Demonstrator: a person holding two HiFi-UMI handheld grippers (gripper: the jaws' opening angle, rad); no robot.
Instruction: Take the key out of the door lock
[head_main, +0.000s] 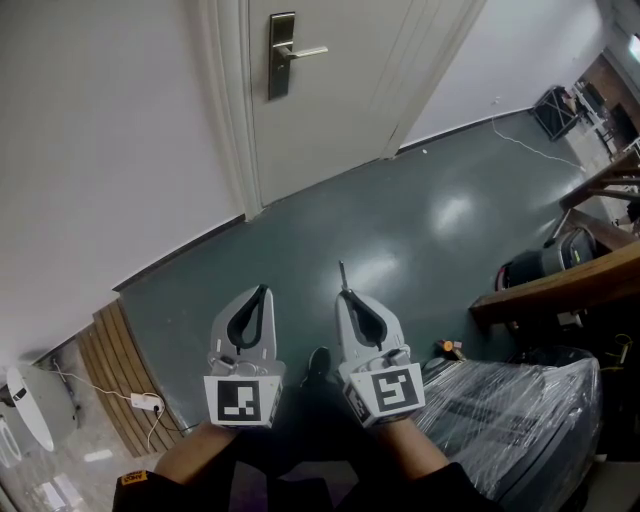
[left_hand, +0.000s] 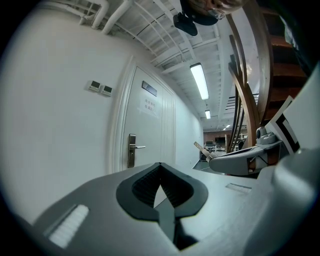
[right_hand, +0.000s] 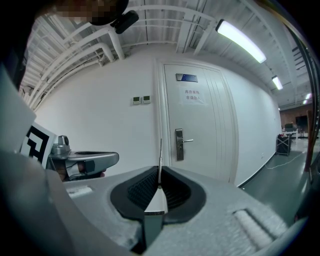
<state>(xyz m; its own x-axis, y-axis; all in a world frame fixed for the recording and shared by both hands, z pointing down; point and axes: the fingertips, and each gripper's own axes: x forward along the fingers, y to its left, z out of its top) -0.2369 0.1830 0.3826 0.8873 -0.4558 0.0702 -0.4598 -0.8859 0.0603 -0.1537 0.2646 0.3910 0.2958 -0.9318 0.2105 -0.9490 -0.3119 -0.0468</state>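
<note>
A white door (head_main: 330, 90) stands far ahead, and its metal lock plate and lever handle (head_main: 283, 55) show no key. That plate (right_hand: 179, 144) lies straight ahead in the right gripper view. A thin metal key (head_main: 341, 275) sticks forward out of my right gripper (head_main: 344, 293), which is shut on it. The key's blade (right_hand: 160, 155) rises from the closed tips. My left gripper (head_main: 264, 291) hangs beside it, shut and holding nothing. From the left gripper view the key (left_hand: 202, 149) points toward the door handle (left_hand: 132, 150). Both grippers hover over the dark green floor (head_main: 400, 230), well back from the door.
A wooden stair rail (head_main: 560, 285) and a plastic-wrapped bundle (head_main: 520, 410) stand at the right. A white power strip (head_main: 145, 402) with its cable lies by wooden slats (head_main: 110, 370) at the left. A cable (head_main: 530, 148) runs along the far wall to a black case (head_main: 555, 110).
</note>
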